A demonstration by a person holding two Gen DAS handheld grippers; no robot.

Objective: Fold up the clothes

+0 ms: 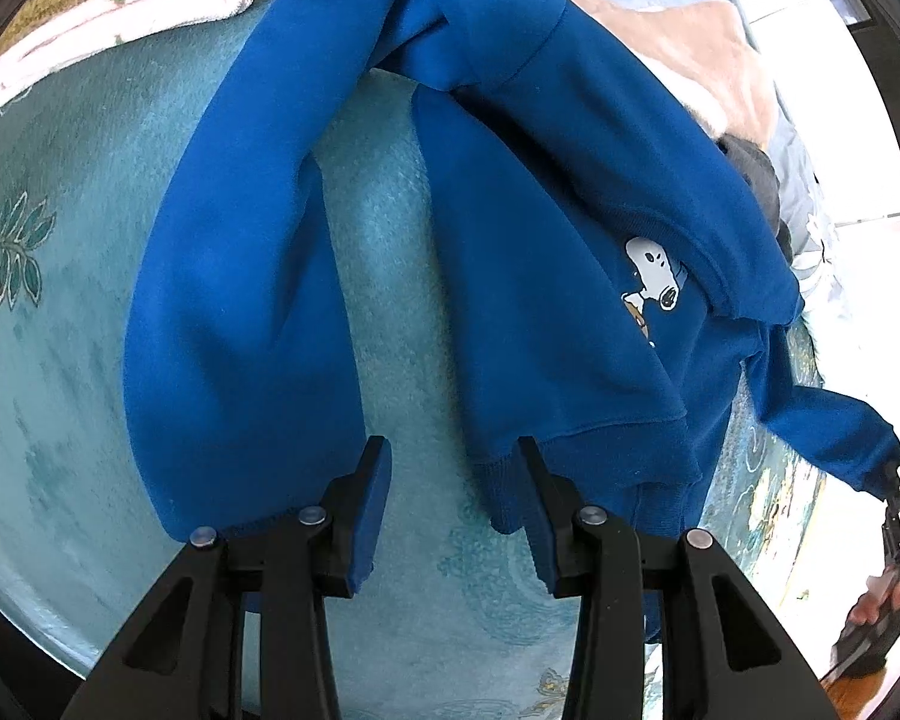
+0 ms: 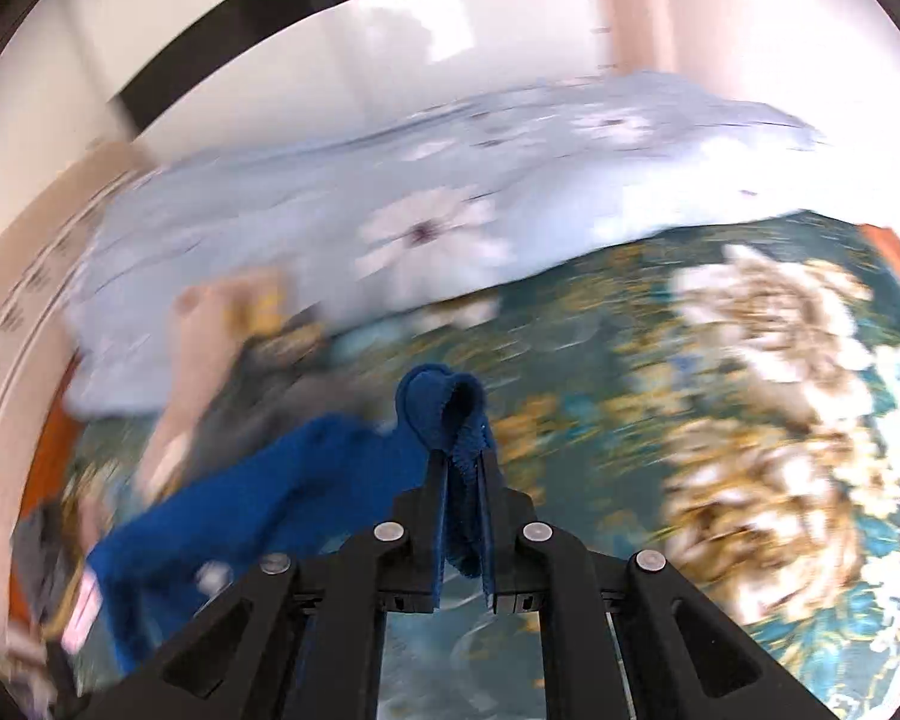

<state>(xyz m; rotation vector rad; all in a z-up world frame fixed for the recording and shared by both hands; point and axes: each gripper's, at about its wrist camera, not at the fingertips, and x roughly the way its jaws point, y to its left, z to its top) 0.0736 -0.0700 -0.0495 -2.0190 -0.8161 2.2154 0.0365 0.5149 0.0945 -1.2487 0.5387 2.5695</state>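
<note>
Two grippers are in view and one blue sweatshirt (image 1: 510, 228), with one folded pink-and-white cloth (image 1: 120, 6) and one pale blue flowered quilt (image 2: 450, 192) farther off.

In the left wrist view, the left gripper (image 1: 453, 516) fills the bottom of the frame, its jaws standing partly apart with only the teal bedspread (image 1: 384, 276) showing between them. The right pad lies against the ribbed hem of the sweatshirt at lower centre; the left pad stands just in front of a blue sleeve. Nothing is pinched. Beyond, the sweatshirt spreads across the middle and upper frame, one white cartoon dog print (image 1: 654, 276) at centre right. Its other sleeve stretches to the right edge, where the right gripper (image 1: 897, 501) holds the cuff. The pink-and-white cloth lies at upper left.

In the right wrist view, which is blurred, the right gripper (image 2: 462, 468) sits at bottom centre, clenched on the ribbed sleeve cuff (image 2: 450, 402), which bulges above the fingertips. The sleeve trails to the lower left. The floral bedspread lies behind, then the quilt across the upper middle.
</note>
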